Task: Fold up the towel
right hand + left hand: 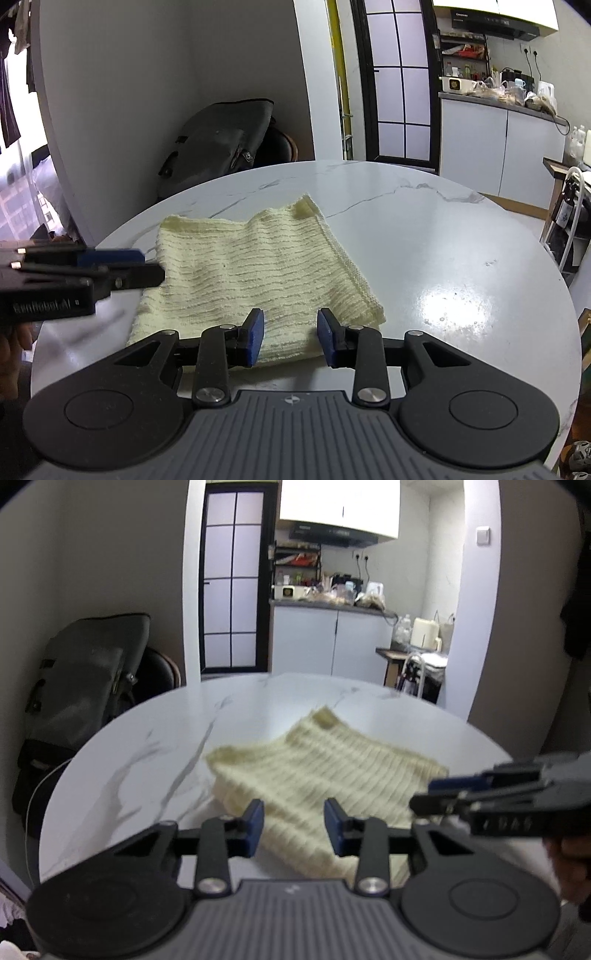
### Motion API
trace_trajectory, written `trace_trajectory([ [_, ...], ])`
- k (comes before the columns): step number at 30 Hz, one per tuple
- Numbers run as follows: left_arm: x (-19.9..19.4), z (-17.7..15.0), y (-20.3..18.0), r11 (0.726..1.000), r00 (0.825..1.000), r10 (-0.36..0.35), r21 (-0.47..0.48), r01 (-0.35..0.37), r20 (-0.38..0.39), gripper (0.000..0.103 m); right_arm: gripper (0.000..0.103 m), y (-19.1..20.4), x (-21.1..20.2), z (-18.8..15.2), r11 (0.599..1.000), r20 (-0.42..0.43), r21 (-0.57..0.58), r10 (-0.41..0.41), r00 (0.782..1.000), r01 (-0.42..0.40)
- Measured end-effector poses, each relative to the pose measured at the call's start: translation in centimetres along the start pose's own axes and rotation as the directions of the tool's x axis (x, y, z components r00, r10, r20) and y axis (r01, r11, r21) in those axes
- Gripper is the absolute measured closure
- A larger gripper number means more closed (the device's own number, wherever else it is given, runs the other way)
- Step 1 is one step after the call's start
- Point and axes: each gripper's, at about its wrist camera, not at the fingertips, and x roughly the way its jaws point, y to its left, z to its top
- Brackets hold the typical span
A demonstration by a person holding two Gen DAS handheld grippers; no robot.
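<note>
Towel [255, 266]: I see it mid-frame, long axis toward upper left.
Right gripper [290, 338]: nearer, released, at near edge.
Left gripper [293, 825]: released, empty.

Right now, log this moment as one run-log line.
towel: folded, flat on table | left gripper: open, empty, above towel's near edge | right gripper: open, empty, above towel's near edge

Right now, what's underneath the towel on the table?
The folded cream towel lies flat on the white marbled table, and bare tabletop shows around it. It looks doubled over, so lower layers sit under the top one. Anything beneath the cloth is covered from both views.
</note>
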Motion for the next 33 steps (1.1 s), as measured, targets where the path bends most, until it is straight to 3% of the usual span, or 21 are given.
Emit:
trace_trajectory([
  [10,-1.1,-0.3,-0.9,0.999,0.999,-0.032,-0.007,0.032,-0.001,0.064,0.058,1.0,-1.8,-0.4,1.0,0.011,-0.012,0.008,1.0,-0.008],
  [21,-3.0,-1.6,-1.4,0.999,0.999,-0.041,-0.023,0.041,-0.008,0.061,0.057,2.4,-4.3,-2.0,1.0,0.038,0.001,-0.019,0.999,0.019],
  [24,-3.7,-2.1,-1.8,0.999,0.999,-0.044,0.002,0.044,-0.006,0.055,0.056,2.8,-5.1,-2.5,1.0,0.046,0.01,-0.013,0.999,0.013],
  [28,-4.6,-2.6,-2.4,0.998,0.999,-0.045,0.034,0.044,0.008,0.045,0.038,3.4,-6.1,-2.9,1.0,0.067,0.013,-0.01,0.998,0.009],
  [33,-5.7,-3.0,-2.8,0.999,0.999,-0.039,0.038,0.037,0.036,0.031,0.033,4.1,-7.3,-3.6,0.999,0.124,0.039,-0.037,0.992,0.033],
])
